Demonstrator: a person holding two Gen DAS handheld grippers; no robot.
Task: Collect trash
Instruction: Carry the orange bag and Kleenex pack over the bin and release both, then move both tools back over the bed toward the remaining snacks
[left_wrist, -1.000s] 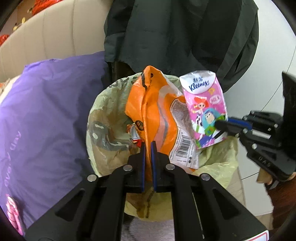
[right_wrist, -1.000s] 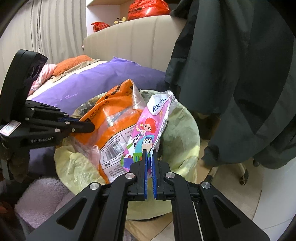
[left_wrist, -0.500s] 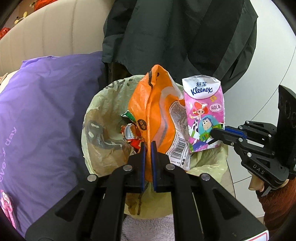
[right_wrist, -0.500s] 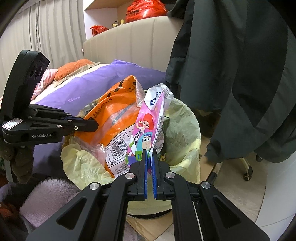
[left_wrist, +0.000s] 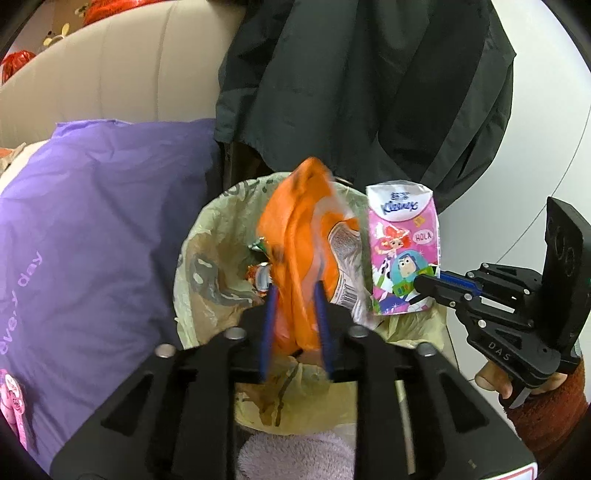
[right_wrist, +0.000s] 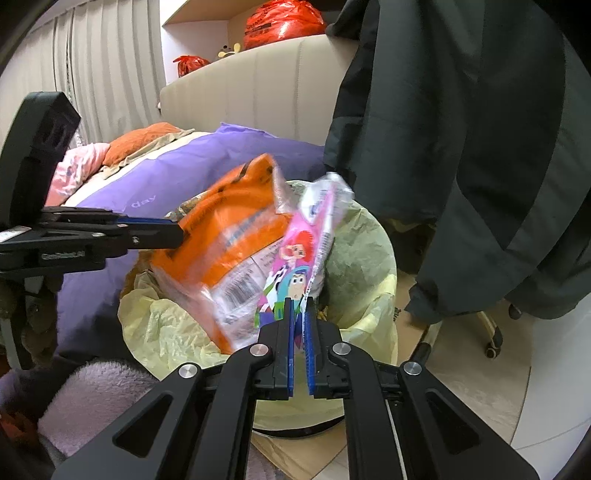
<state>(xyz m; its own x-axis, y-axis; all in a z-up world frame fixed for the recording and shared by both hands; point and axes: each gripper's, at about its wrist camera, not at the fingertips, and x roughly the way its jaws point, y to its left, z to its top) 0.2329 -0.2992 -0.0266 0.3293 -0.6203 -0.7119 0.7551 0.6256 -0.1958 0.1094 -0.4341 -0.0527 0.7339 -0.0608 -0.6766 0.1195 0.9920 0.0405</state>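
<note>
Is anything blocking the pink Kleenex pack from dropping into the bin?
Partly. The orange bag sits over the bin mouth, touching the Kleenex pack on its left. The lined space under the pack itself looks open.

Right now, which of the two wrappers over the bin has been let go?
The orange wrapper: the left gripper is open around it. The right gripper pinches the pink Kleenex pack.

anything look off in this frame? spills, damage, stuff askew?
No spills or damage. One thing: the left gripper has its jaws apart, and the orange bag between them is motion-blurred, seemingly dropping into the bin. The right gripper holds the tissue pack over the bin, nearly shut.
</note>
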